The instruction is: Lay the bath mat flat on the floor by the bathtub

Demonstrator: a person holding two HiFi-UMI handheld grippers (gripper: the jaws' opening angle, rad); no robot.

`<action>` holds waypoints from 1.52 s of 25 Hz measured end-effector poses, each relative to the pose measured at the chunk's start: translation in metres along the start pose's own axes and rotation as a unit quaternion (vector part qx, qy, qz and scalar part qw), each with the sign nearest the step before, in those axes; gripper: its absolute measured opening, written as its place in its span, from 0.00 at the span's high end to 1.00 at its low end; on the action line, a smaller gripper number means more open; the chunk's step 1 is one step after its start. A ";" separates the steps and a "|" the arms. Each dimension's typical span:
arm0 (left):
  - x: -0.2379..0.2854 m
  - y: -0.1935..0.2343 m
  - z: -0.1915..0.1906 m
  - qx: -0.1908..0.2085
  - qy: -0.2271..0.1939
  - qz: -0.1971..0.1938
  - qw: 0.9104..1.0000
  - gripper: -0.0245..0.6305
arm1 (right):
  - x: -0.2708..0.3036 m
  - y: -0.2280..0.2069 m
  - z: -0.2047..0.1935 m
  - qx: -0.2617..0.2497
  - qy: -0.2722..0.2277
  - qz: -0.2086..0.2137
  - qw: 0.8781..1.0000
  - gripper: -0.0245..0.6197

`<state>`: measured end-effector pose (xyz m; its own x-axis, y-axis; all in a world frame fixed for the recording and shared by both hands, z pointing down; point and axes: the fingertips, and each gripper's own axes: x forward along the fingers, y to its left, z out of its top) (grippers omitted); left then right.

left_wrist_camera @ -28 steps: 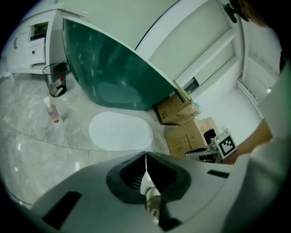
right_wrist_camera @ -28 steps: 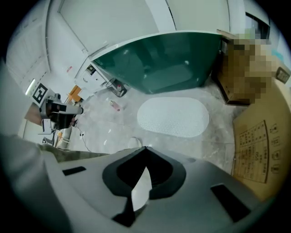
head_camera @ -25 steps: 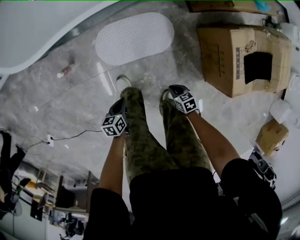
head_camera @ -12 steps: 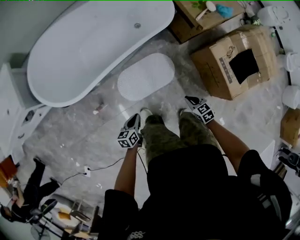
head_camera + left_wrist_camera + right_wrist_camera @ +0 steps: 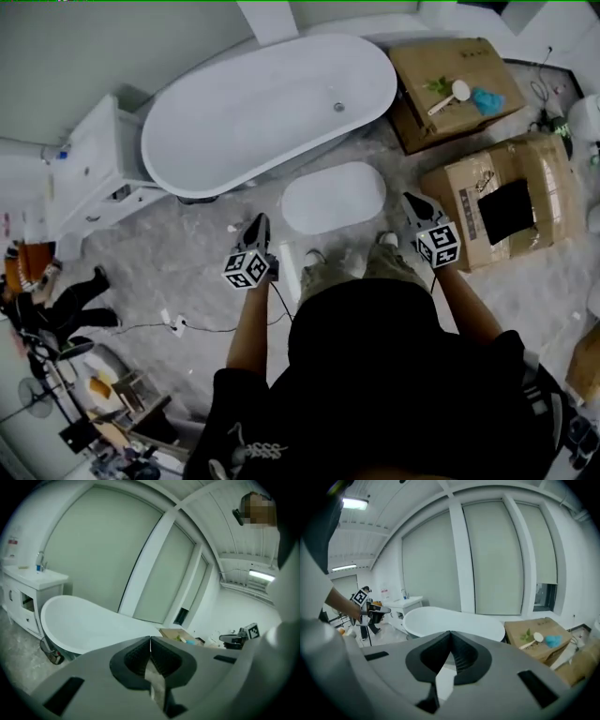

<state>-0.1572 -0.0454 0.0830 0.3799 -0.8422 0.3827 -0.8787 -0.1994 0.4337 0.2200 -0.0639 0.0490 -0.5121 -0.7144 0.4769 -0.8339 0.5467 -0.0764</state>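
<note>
A cardboard box [image 5: 422,66] carries a brush [image 5: 450,96] and a blue item [image 5: 486,99]. The bath mat [image 5: 334,197] lies flat on the floor beside the bathtub [image 5: 267,108]. The left gripper [image 5: 259,223] and right gripper [image 5: 411,200] point toward the tub, fingers clenched on nothing.

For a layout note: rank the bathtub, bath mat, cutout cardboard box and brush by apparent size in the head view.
1. bathtub, clearly largest.
2. cardboard box with the dark cutout.
3. bath mat, somewhat smaller than that box.
4. brush, by far smallest.
</note>
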 end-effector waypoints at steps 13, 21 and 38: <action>-0.025 -0.106 0.120 0.074 -0.185 0.095 0.975 0.93 | -0.009 -0.076 0.168 -0.052 -0.131 0.059 0.988 0.93; -0.037 -0.088 0.137 0.129 -0.181 0.130 0.966 0.93 | 0.013 -0.058 0.182 -0.062 -0.124 0.044 0.989 0.93; -0.067 -0.026 0.132 0.099 -0.154 0.127 0.975 0.93 | 0.029 0.014 0.157 -0.053 -0.100 0.012 0.993 0.93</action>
<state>-0.1982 -0.0498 -0.0613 0.0654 -0.9814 0.1803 -0.9833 -0.0327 0.1788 0.1613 -0.1451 -0.0756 -0.5717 -0.7672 0.2908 -0.7996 0.6004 0.0121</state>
